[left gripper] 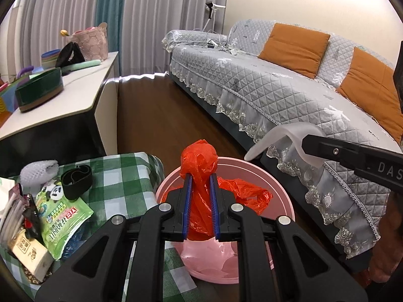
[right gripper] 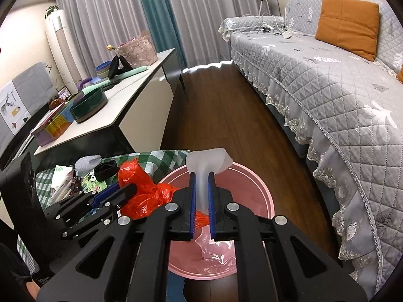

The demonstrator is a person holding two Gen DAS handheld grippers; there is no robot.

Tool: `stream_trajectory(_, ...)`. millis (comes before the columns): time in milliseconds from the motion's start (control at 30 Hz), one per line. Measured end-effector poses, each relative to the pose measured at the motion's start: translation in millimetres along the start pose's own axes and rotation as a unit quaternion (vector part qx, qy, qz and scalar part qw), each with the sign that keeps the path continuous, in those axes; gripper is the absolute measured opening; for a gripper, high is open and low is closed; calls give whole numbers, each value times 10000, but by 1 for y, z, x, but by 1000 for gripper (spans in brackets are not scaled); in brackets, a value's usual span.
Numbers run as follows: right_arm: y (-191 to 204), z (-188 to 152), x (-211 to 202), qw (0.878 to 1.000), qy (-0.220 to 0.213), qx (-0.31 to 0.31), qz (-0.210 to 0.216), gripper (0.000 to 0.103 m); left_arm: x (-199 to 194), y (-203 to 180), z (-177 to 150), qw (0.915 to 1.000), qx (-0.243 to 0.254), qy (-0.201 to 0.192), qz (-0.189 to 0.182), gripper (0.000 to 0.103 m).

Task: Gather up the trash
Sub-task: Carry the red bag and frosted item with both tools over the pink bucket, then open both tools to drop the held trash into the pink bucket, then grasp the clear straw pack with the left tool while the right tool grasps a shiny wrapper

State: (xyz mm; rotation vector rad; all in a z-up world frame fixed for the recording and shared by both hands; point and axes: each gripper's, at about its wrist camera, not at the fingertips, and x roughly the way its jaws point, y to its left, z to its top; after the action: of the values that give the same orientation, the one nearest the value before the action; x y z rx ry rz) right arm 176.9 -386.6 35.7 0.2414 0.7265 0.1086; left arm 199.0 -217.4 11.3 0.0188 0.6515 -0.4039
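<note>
Left wrist view: the left claw [left gripper: 201, 176] is clamped on a crumpled red plastic bag [left gripper: 201, 161] above the pink bin [left gripper: 282, 196]. The right claw [right gripper: 201, 175] is nearly closed, pinching a translucent white plastic piece [right gripper: 205, 163] over the same bin beside the checkered desk [left gripper: 126, 176].

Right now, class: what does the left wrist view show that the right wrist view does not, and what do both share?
Only the left wrist view shows a second orange cushion and the tan box on the checked table. Only the right wrist view shows the tall white air conditioner. Both show the pink bin, the left gripper shut on the red bag, and the right gripper shut on a white plastic piece.
</note>
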Motion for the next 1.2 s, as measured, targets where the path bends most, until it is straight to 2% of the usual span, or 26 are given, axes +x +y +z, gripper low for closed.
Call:
stream_trajectory(67,0,0,1,10000,6,1,4,10,2,1,0,10000,-5,27,-50,14)
stream_trajectory(100,-1,0,1,10000,9,-4,5,16,3,2,0,9999,-7,40,-92,14)
stream_trajectory(133,0,0,1,10000,8,-4,-17,34,4,2,0,9998,-14,66,-166,15)
stream_trajectory(167,0,0,2,10000,7,0,-33,39,5,3,1,9998,-24,86,-198,21)
stream_trajectory(200,0,0,2,10000,11,5,-47,39,5,3,1,9997,-29,101,-212,34)
stream_trajectory(267,0,1,2,10000,-4,0,-44,39,6,5,2,9996,-83,144,-240,48)
stream_trajectory(533,0,3,-2,9999,-69,102,-119,39,-10,17,-1,9996,-152,110,-232,48)
stream_trajectory(733,19,8,-12,9997,-253,29,-11,39,-43,29,-4,9998,-97,50,-185,48)
stream_trajectory(1000,64,14,-31,9979,-489,-15,429,39,-111,61,0,9997,136,-180,23,40)
stream_trajectory(1200,108,13,-39,9936,-672,-299,853,29,-160,114,6,9994,-20,-267,233,37)
